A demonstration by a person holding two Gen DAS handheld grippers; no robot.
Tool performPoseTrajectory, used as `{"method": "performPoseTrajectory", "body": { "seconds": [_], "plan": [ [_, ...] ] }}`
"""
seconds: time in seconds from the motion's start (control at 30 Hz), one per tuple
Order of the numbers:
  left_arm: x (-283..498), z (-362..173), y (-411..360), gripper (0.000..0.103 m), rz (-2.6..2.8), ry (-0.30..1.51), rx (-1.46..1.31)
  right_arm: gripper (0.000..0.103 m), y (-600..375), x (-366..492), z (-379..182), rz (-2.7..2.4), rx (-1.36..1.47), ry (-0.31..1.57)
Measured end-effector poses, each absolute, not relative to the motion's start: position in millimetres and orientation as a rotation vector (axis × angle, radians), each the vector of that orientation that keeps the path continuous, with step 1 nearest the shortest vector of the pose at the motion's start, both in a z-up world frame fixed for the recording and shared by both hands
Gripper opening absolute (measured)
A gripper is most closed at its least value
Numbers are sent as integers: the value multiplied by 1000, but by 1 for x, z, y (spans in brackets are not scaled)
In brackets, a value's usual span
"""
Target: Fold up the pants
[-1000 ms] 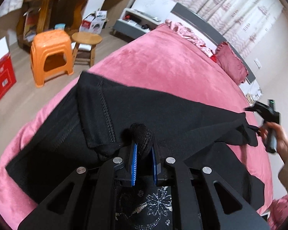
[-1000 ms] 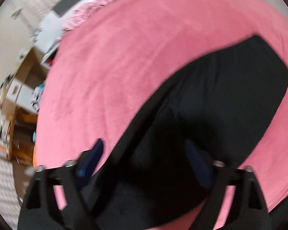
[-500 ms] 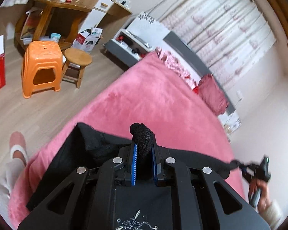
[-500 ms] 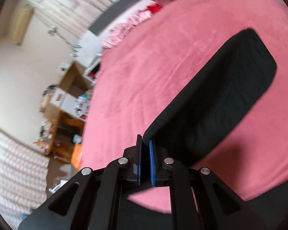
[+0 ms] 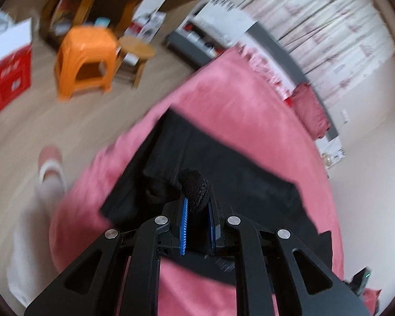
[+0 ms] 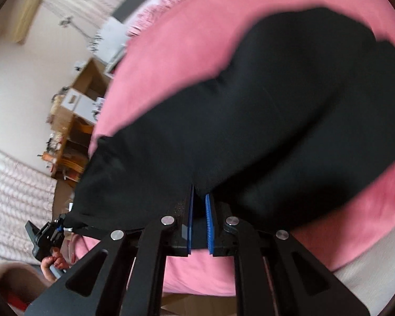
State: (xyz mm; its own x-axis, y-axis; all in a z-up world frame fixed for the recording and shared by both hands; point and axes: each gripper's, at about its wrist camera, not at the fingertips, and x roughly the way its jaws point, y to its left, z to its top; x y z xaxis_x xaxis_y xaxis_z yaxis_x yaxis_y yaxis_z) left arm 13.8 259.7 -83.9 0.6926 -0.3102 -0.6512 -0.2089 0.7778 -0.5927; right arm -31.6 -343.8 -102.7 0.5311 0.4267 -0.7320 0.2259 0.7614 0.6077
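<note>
Pink bedspread (image 5: 245, 110) fills both views, and on it lie the black pants (image 6: 289, 100), spread across the bed with part of them hanging between the two tools.

Left gripper (image 5: 197, 205) first: jaws pinched tight on a bunched knob of black fabric that pokes up between the blue pads (image 5: 183, 226). From there the cloth falls away to a doubled layer lying on the bedspread just ahead, its far edge straight, its near corner a bit rumpled.

Over to the right gripper (image 6: 199, 205): jaws narrow, also clamped on an edge of the pants, with the cloth running straight out from the pads (image 6: 209, 226) into a broad dark sheet on the bed. At the lower left of this view the other hand (image 6: 52, 262) shows with its tool, and a taut line of fabric joins the two.

Both views are smeared, so seams and hems are hard to read. Judging by this, the step in hand is carrying a held edge over to lay one half on the other.

To do it well:
- keep both pinches firm, no easing until the cloth rests
- hold the edge between the tools taut and level, so no sag drags the lower layer
- line up the carried edge with the edge below, then lower both ends together

Beyond the bed, an orange stool (image 5: 87, 60) stands on the floor (image 5: 26, 131).
</note>
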Motion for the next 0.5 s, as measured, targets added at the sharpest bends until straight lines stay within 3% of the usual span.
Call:
{"method": "performPoseTrajectory", "body": {
  "seconds": [0.1, 0.17, 0.23, 0.27, 0.3, 0.37, 0.5],
  "plan": [
    [11, -93, 257, 12, -55, 864, -689, 8, -354, -31, -120, 138, 828, 1036],
    [10, -88, 255, 14, -62, 850, -692, 15, -359, -28, -116, 155, 819, 1021],
    [9, -87, 256, 26, -64, 845, -722, 57, -365, -23, -110, 157, 828, 973],
    [7, -88, 255, 33, -66, 847, -740, 69, -369, -25, -109, 150, 847, 949],
    [6, -90, 255, 40, -73, 855, -771, 70, -376, -26, -108, 130, 875, 916],
    [5, -93, 254, 44, -74, 865, -813, 70, -394, -26, -109, 108, 943, 866],
    [9, -90, 246, 44, -60, 887, -790, 70, -437, -23, -115, 31, 1049, 794]
  ]
}}
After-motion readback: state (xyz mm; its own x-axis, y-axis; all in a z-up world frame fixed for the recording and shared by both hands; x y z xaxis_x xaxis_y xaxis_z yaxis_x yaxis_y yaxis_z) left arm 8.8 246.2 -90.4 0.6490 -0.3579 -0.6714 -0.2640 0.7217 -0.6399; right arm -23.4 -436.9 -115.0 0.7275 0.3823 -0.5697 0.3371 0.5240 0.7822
